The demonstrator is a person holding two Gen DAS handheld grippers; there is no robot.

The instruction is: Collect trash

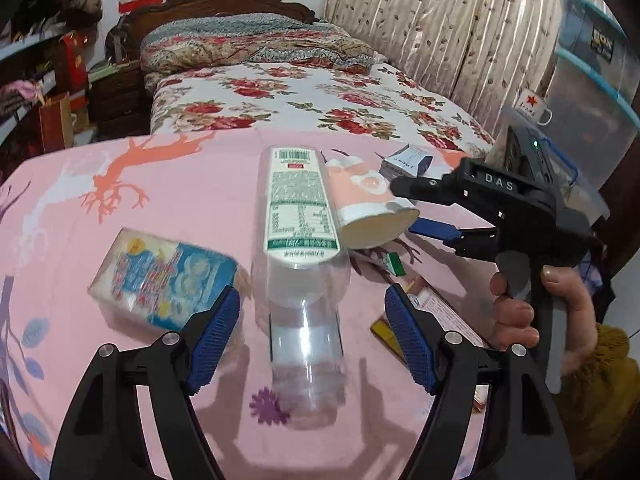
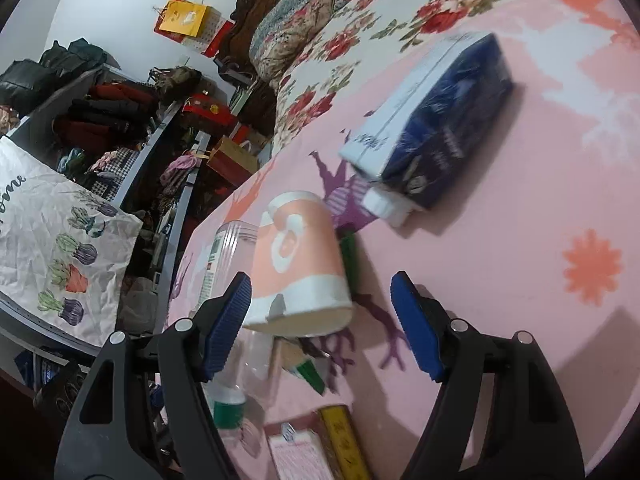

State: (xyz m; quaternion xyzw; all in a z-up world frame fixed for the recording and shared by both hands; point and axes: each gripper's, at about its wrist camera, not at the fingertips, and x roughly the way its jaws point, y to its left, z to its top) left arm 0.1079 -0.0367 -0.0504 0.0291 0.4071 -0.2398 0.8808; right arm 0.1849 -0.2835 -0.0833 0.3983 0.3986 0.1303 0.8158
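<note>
A clear plastic bottle [image 1: 298, 240] with a green and white label lies on the pink tablecloth [image 1: 180, 184], its base toward me. My left gripper [image 1: 313, 290] is open and straddles the bottle; both blue pads stand clear of it. A pink and white paper cup [image 1: 368, 204] lies on its side just right of the bottle. In the right wrist view the paper cup [image 2: 300, 272] lies between the fingers of my open right gripper [image 2: 320, 280]. The left pad is close to the cup's rim and the right pad is well apart. The bottle [image 2: 224, 248] lies behind the cup.
A blue and white tissue pack [image 1: 160, 284] lies left of the bottle. A blue carton [image 2: 436, 128] lies beyond the cup. Flat red and yellow boxes [image 2: 312, 448] lie near the front edge. A person's hand [image 1: 520, 312] holds the right gripper [image 1: 402, 208]. A flowered bed [image 1: 300, 96] stands behind.
</note>
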